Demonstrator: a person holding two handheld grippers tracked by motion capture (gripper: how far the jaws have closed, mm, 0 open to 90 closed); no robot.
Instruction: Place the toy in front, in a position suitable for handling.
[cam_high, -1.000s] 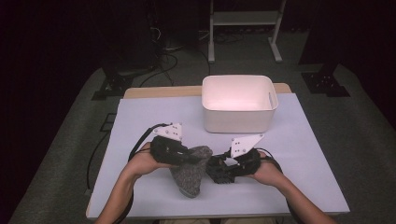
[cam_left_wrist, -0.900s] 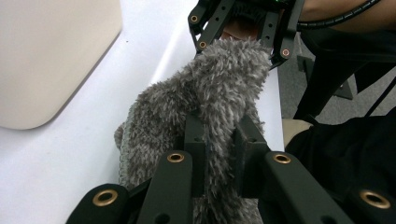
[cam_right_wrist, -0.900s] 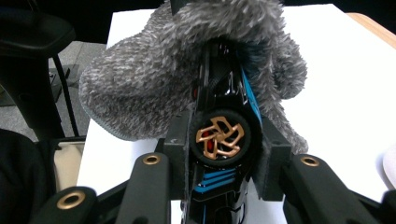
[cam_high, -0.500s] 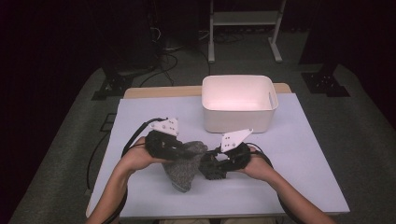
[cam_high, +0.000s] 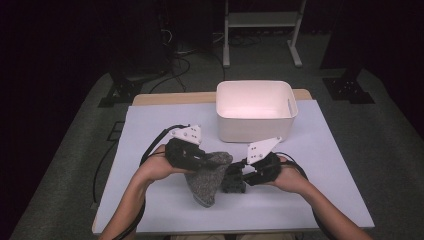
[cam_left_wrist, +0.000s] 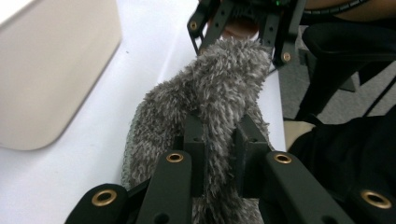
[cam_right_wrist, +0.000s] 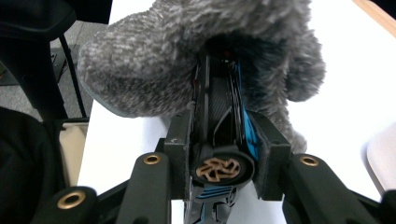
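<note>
The white table (cam_high: 150, 130) carries everything; toward its far edge stands a white rectangular plastic bin (cam_high: 256, 131), and what shows of its inside looks bare, so nothing seems to have been put away yet. Near the person's edge hangs a fuzzy grey fabric pouch (cam_high: 206, 181), its lower end drooping to the tabletop; the left gripper (cam_high: 210, 161) has its jaws pinched tight on a fold of that pile, which the left gripper view shows squeezed between the two black pads (cam_left_wrist: 194, 144). Just to the right, touching the pouch's mouth, is a small black toy car with blue trim and a bronze-spoked wheel (cam_right_wrist: 219, 140); the right gripper (cam_high: 241, 172) clamps it by its sides, nose already tucked under the fuzzy rim. Judging by this, the work is partway along: the pouch is held open and the car has begun to enter; pushing it fully in, and perhaps moving the bundle to the bin, remains.
</note>
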